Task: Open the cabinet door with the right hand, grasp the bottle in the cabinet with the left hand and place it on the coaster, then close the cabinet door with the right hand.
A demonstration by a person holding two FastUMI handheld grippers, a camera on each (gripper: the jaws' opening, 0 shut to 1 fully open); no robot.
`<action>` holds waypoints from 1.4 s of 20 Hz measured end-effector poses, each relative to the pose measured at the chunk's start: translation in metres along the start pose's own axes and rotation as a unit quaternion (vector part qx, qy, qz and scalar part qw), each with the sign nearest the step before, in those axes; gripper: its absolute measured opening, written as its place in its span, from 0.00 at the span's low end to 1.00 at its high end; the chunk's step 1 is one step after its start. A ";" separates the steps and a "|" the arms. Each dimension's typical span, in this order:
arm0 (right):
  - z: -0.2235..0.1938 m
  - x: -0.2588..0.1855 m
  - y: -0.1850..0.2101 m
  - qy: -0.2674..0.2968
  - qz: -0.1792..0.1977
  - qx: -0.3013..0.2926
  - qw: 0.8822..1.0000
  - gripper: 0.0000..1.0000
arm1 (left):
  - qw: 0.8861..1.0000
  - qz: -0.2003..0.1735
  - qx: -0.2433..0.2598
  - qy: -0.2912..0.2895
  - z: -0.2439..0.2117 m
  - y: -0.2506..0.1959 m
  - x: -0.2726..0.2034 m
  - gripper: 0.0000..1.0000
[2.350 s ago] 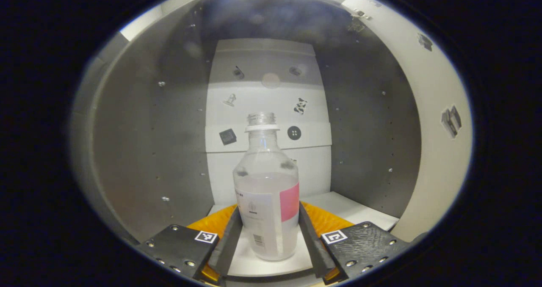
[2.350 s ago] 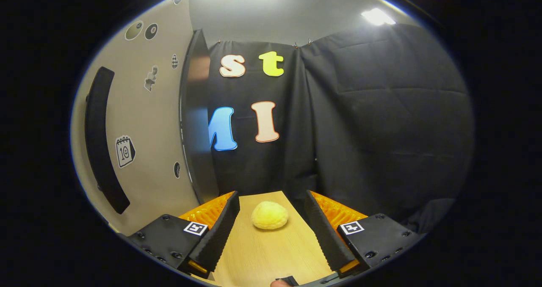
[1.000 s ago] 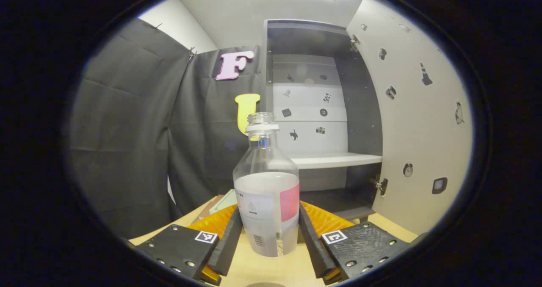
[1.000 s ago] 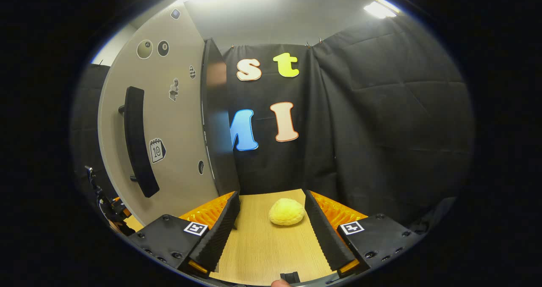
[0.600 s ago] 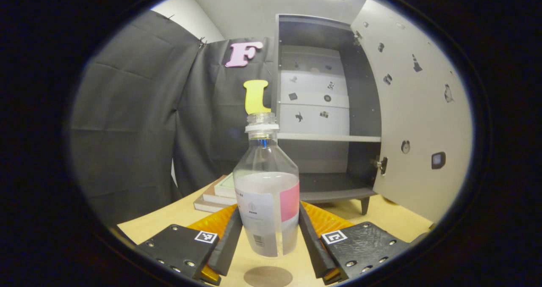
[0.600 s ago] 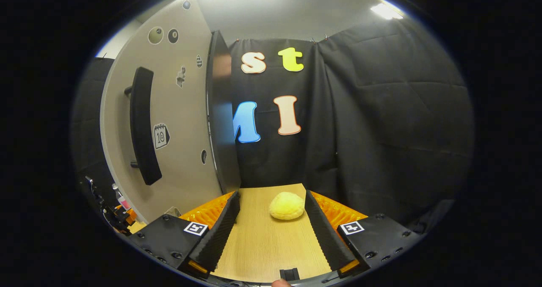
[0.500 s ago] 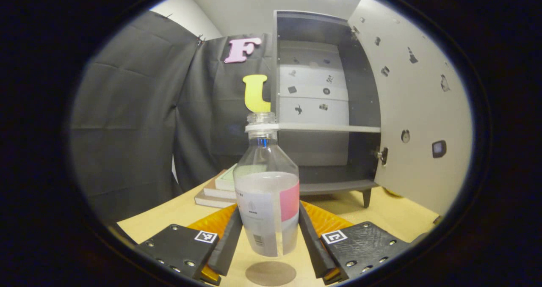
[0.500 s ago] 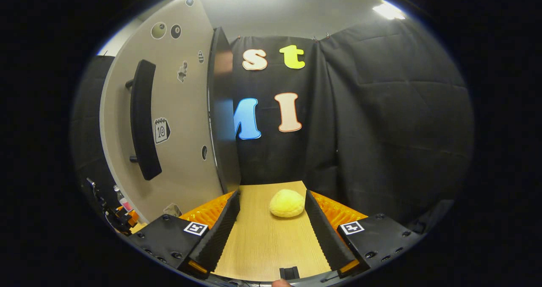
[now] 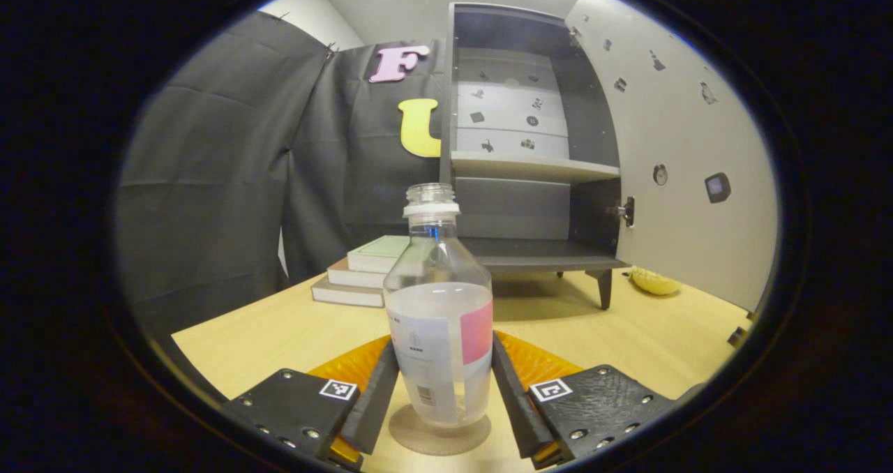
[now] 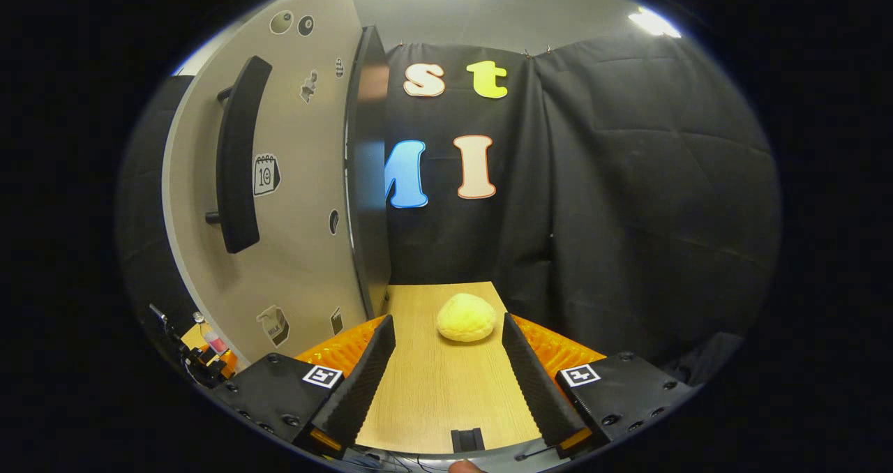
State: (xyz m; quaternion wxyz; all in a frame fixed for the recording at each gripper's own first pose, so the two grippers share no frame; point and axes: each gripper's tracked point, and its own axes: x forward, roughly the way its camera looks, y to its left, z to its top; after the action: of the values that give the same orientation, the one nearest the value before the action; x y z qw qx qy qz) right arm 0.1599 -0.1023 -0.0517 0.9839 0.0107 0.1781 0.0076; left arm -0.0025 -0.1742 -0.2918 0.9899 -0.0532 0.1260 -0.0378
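Observation:
In the left gripper view, my left gripper (image 9: 443, 361) is shut on a clear, capless bottle (image 9: 439, 298) with a white and pink label, held upright and part full of liquid. Its base is right over a round brown coaster (image 9: 439, 432) on the table; I cannot tell whether they touch. Behind it the dark cabinet (image 9: 530, 201) stands with its pale door (image 9: 687, 159) swung out to the right. In the right gripper view, my right gripper (image 10: 443, 382) is open and holds nothing, with the door (image 10: 300, 201) and its black handle (image 10: 237, 152) to its left. The left gripper (image 10: 206, 353) with the bottle shows small at lower left.
A stack of books (image 9: 359, 271) lies left of the cabinet on the wooden table (image 9: 293, 326). A yellow object (image 9: 654, 282) lies under the open door. A yellow bun-like lump (image 10: 466, 317) sits on the table ahead of the right gripper. Black cloth walls close in the booth.
My left gripper has carried the bottle out of the cabinet, back and down to the coaster. The right gripper has drifted slightly lower and stayed open beside the door.

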 end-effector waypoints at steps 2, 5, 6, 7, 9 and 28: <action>-0.001 -0.001 0.003 0.002 0.004 -0.008 1.000 0.98 | 1.000 0.004 0.001 -0.002 -0.008 0.001 0.000 0.72; -0.001 -0.004 0.007 0.003 0.007 -0.025 1.000 0.98 | 1.000 0.011 0.002 0.002 -0.023 0.002 0.001 0.72; -0.001 -0.004 0.010 0.004 0.008 -0.029 1.000 0.98 | 1.000 0.012 0.003 0.005 -0.028 0.002 0.002 0.72; -0.002 -0.004 0.011 0.005 0.008 -0.033 0.999 0.98 | 1.000 0.016 0.005 0.008 -0.033 0.003 0.004 0.72; -0.002 -0.004 0.011 0.007 0.009 -0.037 0.999 0.98 | 1.000 0.017 0.009 0.008 -0.035 0.002 0.000 0.76; 0.048 0.001 0.026 -0.046 0.079 0.011 0.996 0.98 | 0.997 0.038 0.068 -0.001 0.105 -0.014 -0.069 0.84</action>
State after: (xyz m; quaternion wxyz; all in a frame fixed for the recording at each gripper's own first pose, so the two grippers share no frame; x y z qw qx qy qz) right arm 0.1769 -0.0776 -0.0065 0.9871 0.0355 0.1316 0.0834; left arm -0.0436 -0.1718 -0.1718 0.9921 0.0191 0.1237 -0.0081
